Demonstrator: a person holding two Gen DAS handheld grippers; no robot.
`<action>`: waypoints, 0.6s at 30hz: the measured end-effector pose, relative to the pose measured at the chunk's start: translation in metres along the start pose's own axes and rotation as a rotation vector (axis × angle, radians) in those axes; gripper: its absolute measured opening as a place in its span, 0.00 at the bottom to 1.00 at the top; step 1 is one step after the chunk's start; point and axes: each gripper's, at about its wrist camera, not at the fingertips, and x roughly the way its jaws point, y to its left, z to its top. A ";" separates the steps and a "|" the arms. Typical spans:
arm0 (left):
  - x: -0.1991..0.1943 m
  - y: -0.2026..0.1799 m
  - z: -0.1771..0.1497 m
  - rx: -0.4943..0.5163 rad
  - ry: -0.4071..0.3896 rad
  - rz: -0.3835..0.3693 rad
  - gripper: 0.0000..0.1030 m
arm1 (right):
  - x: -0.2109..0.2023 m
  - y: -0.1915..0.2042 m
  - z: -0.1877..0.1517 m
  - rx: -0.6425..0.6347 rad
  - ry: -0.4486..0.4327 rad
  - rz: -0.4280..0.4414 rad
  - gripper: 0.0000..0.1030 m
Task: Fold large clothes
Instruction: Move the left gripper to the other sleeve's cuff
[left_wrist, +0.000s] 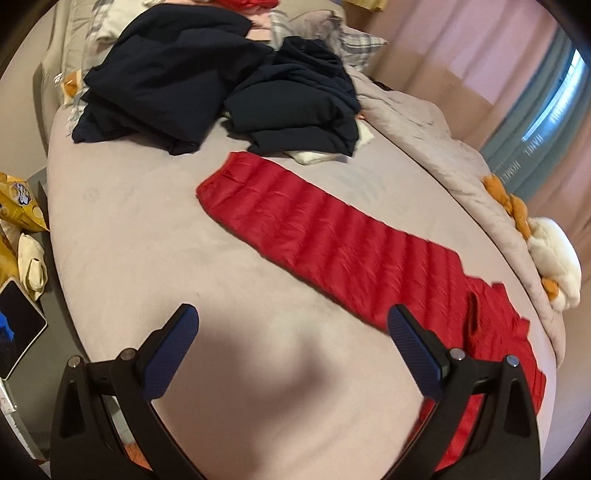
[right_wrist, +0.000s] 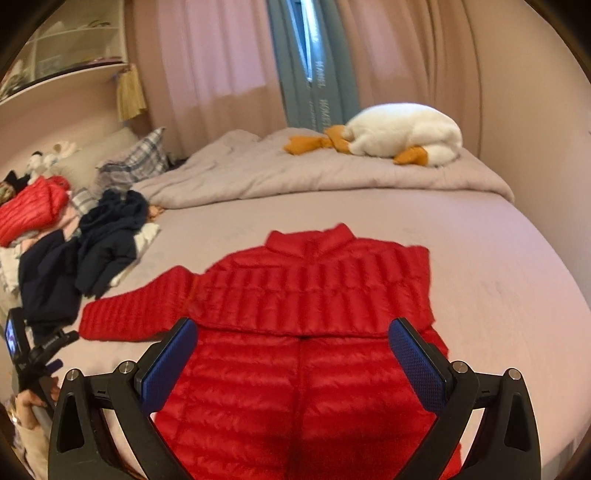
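A red quilted puffer jacket (right_wrist: 314, 295) lies flat on the grey bed, collar away from me, its left sleeve (right_wrist: 136, 310) stretched out to the left. The right sleeve looks folded in over the body. My right gripper (right_wrist: 293, 343) is open and empty, hovering above the jacket's lower body. In the left wrist view the outstretched sleeve (left_wrist: 332, 236) runs diagonally across the bed. My left gripper (left_wrist: 293, 332) is open and empty above bare sheet, its right finger (left_wrist: 417, 350) over the sleeve's near edge.
Dark navy clothes (left_wrist: 177, 88) are piled at the head of the bed, with another red jacket (right_wrist: 33, 210) behind. A rumpled grey duvet (right_wrist: 295, 173) and a white plush goose (right_wrist: 402, 133) lie along the far side. A tablet (left_wrist: 18, 325) sits left of the bed.
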 end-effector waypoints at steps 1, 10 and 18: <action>0.005 0.002 0.004 -0.009 0.007 0.007 0.99 | 0.000 -0.003 -0.001 0.011 0.005 -0.009 0.99; 0.046 0.029 0.042 -0.106 0.034 0.036 0.88 | 0.012 -0.012 -0.006 0.035 0.055 -0.062 0.99; 0.083 0.055 0.062 -0.211 0.067 0.010 0.80 | 0.020 -0.010 -0.006 0.025 0.075 -0.069 0.99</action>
